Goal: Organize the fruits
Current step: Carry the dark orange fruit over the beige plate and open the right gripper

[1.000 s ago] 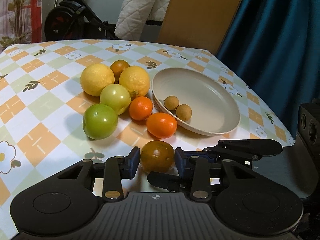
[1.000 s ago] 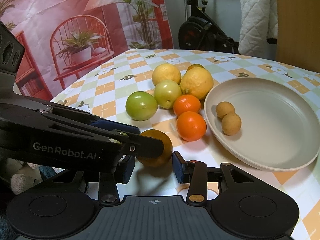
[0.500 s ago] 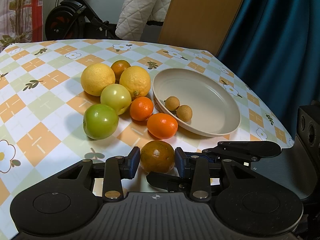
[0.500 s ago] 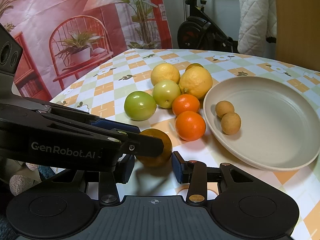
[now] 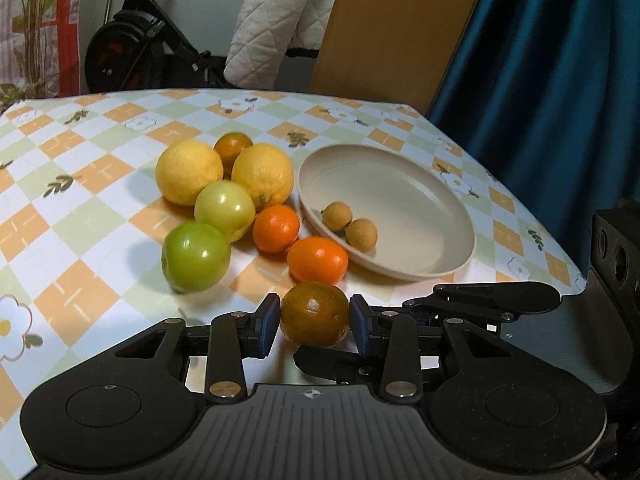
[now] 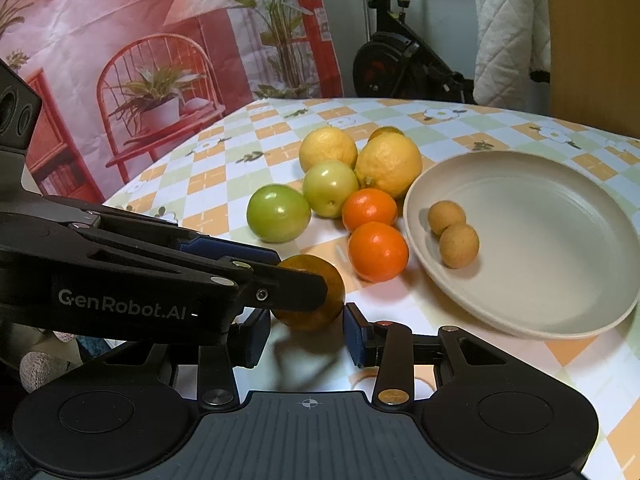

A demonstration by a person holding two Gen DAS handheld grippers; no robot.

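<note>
Now left hand-held gripper (image 5: 315, 322) clamps the dark orange (image 5: 315, 315) above the tabletop (image 5: 100, 184); right hand-held gripper (image 6: 306, 338) is just beside it, jaws parted, untouching.

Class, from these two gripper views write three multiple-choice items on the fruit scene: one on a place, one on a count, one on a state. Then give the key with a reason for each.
1. Where are the two small brown fruits?
A. in the plate
B. on the cloth
C. in a gripper

2. How many bright orange fruits lie beside the plate?
A. one
B. two
C. four

3. What sits between the left gripper's pads?
A. a green fruit
B. nothing
C. the dark orange fruit

Key: 1 A, both rest inside the plate's rim. 2 B, two sit by its near edge. 3 C, the dark orange fruit fills the gap between the blue pads.
</note>
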